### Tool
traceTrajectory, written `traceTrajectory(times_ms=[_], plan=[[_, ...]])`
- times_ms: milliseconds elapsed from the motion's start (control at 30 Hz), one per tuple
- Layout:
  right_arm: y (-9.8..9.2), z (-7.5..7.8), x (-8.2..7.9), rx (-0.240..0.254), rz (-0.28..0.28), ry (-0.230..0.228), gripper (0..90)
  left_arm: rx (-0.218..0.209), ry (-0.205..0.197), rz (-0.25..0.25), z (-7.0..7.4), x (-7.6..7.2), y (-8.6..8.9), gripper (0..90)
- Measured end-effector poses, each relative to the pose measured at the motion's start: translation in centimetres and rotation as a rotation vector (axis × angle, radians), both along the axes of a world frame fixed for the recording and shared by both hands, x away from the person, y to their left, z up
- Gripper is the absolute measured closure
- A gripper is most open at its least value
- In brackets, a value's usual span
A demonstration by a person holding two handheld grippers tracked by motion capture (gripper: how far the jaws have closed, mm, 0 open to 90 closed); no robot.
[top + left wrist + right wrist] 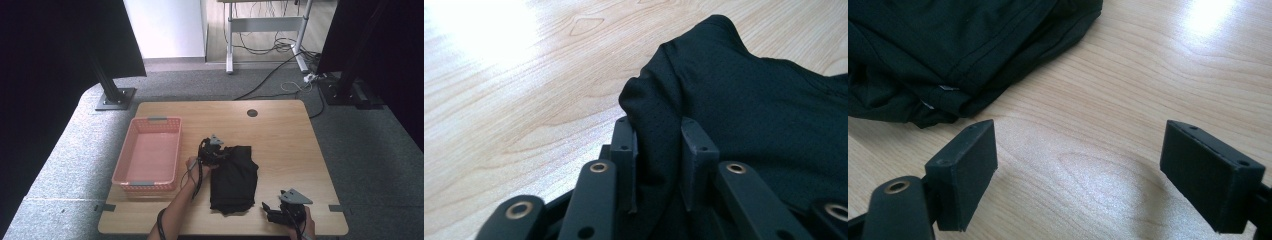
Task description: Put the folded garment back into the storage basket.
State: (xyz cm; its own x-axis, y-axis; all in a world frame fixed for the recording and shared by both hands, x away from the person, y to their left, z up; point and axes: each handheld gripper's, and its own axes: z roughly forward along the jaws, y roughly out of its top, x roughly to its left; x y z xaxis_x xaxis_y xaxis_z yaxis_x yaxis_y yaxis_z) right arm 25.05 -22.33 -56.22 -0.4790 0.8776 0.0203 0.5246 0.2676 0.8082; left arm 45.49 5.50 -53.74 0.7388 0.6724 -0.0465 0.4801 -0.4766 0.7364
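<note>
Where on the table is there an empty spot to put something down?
The table is bare right of the black cloth and along its far edge. The pink basket is empty too. Between basket and cloth it's crowded by the left gripper.

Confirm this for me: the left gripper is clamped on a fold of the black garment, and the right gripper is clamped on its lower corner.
Not quite. The right gripper is open over bare table, apart from the black garment, as the right gripper view shows. The left gripper is indeed clamped on a fold of it.
</note>
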Motion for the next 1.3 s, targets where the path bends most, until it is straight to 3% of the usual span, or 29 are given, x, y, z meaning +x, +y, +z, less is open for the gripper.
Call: traceTrajectory(times_ms=[367, 633, 1067, 1200, 1300], plan=[[-0.1, 0.0, 0.0, 0.002, -0.003, -0.007, 14.9, -0.047, -0.067, -0.021, 2.5, -2.0, 0.2, 72.6], [-0.1, 0.1, -0.1, 0.01, 0.009, -0.015, 14.8, -0.038, -0.1, -0.027, 4.0, -2.8, 0.3, 72.6], [-0.2, 0.4, -0.4, 0.029, 0.039, -0.047, 14.8, -0.07, -0.107, -0.003, 3.5, -3.0, 0.4, 72.6], [-0.3, 0.4, -0.4, 0.059, 0.05, -0.044, 14.7, -0.08, -0.103, 0.003, 3.3, -2.9, 0.4, 72.6], [0.0, 0.7, -0.4, 0.07, 0.075, -0.068, 14.2, -0.078, -0.106, 0.004, 3.2, -3.0, 0.3, 72.5]])
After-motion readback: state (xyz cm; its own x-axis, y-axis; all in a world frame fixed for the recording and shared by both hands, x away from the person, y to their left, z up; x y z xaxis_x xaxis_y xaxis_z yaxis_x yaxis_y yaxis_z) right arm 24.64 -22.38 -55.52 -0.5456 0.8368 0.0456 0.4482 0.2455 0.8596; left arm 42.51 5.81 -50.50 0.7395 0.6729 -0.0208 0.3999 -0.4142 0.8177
